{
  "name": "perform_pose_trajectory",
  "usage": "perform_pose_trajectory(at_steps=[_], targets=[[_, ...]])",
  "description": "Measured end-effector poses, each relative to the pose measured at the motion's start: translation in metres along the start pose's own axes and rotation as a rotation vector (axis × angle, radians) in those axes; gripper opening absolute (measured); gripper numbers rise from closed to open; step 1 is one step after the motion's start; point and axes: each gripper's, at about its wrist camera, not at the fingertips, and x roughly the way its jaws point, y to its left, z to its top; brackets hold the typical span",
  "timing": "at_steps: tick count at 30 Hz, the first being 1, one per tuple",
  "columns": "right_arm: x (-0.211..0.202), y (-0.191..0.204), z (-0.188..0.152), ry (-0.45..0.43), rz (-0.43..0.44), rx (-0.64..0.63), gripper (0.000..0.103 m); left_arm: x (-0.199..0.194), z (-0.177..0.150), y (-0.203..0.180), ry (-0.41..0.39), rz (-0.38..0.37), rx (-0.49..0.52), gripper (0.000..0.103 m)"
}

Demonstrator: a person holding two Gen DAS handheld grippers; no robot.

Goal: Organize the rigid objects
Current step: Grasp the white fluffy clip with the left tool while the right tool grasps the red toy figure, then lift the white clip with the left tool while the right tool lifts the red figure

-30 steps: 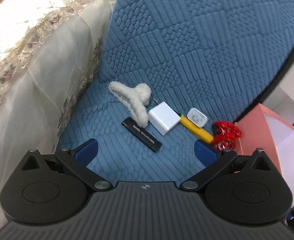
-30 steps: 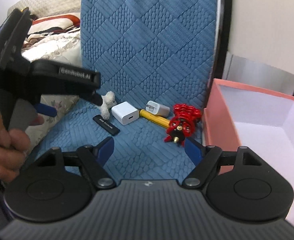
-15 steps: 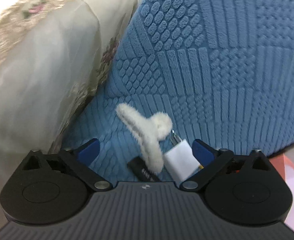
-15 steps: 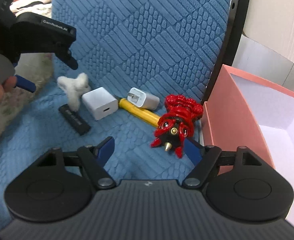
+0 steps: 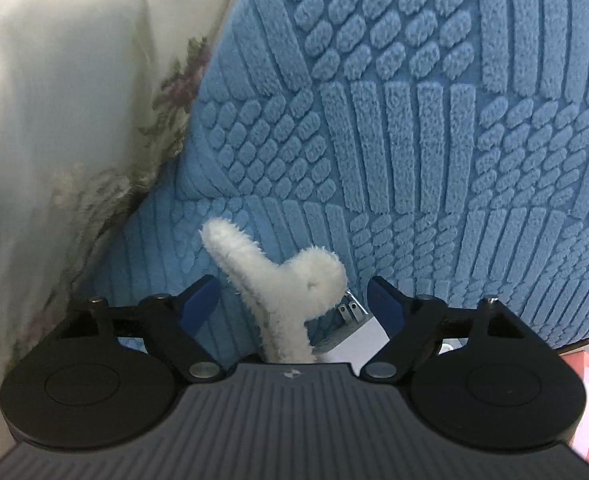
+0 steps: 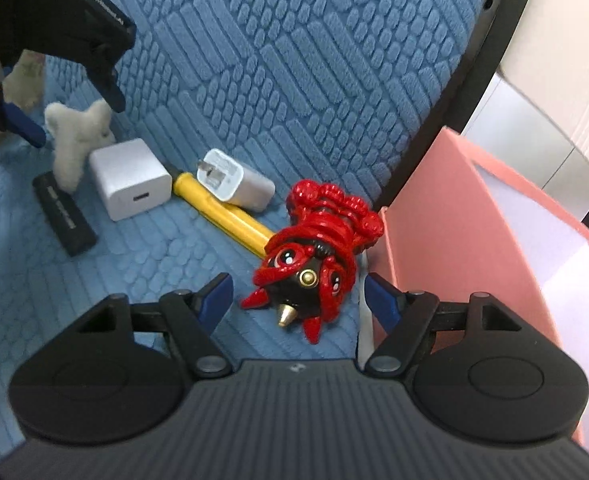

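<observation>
My left gripper [image 5: 292, 300], jaws wide but just closing in around the fluffy white hair clip [image 5: 284, 280], should pinch its light, stiff middle gently.

Blue chair cushion [image 6: 334, 60], embossed in checkered patches of ribs and pebbles. On it: fluffy white hair claw [image 5: 282, 280]; plain white charger cube [image 6: 130, 178]; black bar [image 6: 64, 220] with pale lettering, beside the cube; yellow pen [image 6: 222, 214]; second white charger [image 6: 234, 182] lying across the pen; glossy red toy [image 6: 318, 256] with black core, gold tip and painted eyes, right of the pen. Salmon-pink box [image 6: 434, 216], white inside, right of the toy. Cream cloth [image 5: 54, 120] with faded floral print, left of the cushion. Dark blue fingers [image 6: 218, 294] on black gripper bodies.
</observation>
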Motion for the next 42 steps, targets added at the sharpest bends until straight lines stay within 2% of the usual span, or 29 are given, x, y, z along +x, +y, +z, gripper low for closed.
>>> perform_pose_trajectory(at_steps=[4, 7, 16, 20, 34, 37, 42], targets=[[0.007, 0.002, 0.001, 0.021, 0.007, -0.002, 0.074, 0.012, 0.0, -0.004, 0.016, 0.013, 0.026, 0.077], [0.012, 0.003, 0.003, 0.044, 0.014, -0.001, 0.075, 0.016, -0.003, -0.013, -0.019, 0.063, 0.052, 0.075], [0.013, -0.008, 0.009, 0.063, -0.007, -0.003, 0.056, 0.02, -0.015, -0.036, -0.045, 0.125, 0.172, 0.066], [0.007, -0.011, 0.004, 0.056, 0.0, -0.003, 0.055, 0.001, -0.018, -0.038, -0.045, 0.09, 0.146, 0.059], [-0.044, -0.034, 0.012, -0.034, 0.047, 0.048, 0.055, -0.081, -0.069, -0.033, -0.045, -0.034, 0.165, 0.059], [-0.055, -0.037, 0.011, -0.049, 0.061, 0.051, 0.055, -0.101, -0.07, -0.019, -0.024, -0.062, 0.186, 0.059], [-0.072, -0.044, 0.008, -0.031, 0.099, 0.094, 0.055, -0.119, -0.09, 0.001, -0.028, -0.093, 0.206, 0.059]])
